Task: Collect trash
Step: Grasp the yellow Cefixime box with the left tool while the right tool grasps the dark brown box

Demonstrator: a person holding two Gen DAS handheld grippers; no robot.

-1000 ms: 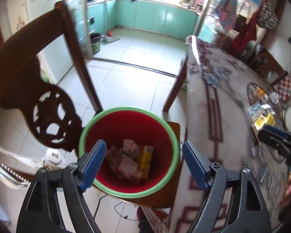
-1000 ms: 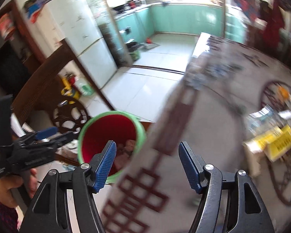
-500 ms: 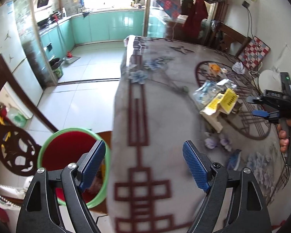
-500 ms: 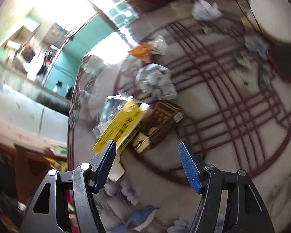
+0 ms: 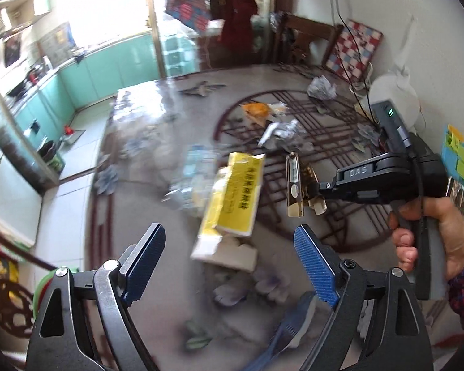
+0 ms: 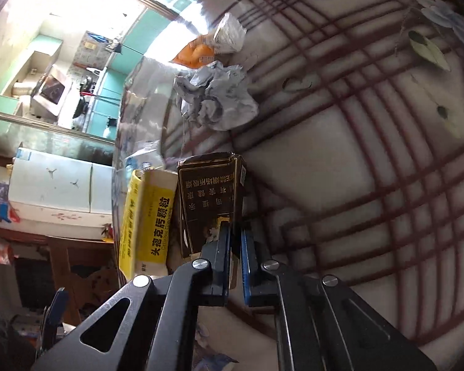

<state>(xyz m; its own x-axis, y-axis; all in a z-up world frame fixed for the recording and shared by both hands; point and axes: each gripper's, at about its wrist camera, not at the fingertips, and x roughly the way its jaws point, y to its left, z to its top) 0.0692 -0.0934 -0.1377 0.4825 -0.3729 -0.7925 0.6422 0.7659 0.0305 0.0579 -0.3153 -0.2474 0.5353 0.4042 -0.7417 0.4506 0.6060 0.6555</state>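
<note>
My left gripper (image 5: 229, 262) is open and empty above the table, just short of a yellow medicine box (image 5: 232, 198). My right gripper (image 6: 235, 235) is shut on the flap of a dark brown cigarette box (image 6: 210, 198), which lies beside the yellow box (image 6: 148, 216). In the left wrist view the right gripper (image 5: 320, 190) pinches the brown box (image 5: 295, 185) from the right. Crumpled grey paper (image 6: 216, 95) and an orange wrapper (image 6: 195, 52) lie farther back. The red bin's green rim (image 5: 43, 281) shows at the lower left.
The table wears a patterned cloth (image 5: 324, 142) under glass. A clear plastic bag (image 5: 195, 179) lies left of the yellow box. Another crumpled paper (image 5: 321, 88) sits at the far right. A dark wooden chair (image 5: 6, 303) stands by the bin.
My left gripper swung from over the bin to above the table's trash. My right gripper dropped to the brown box and closed on its flap.
</note>
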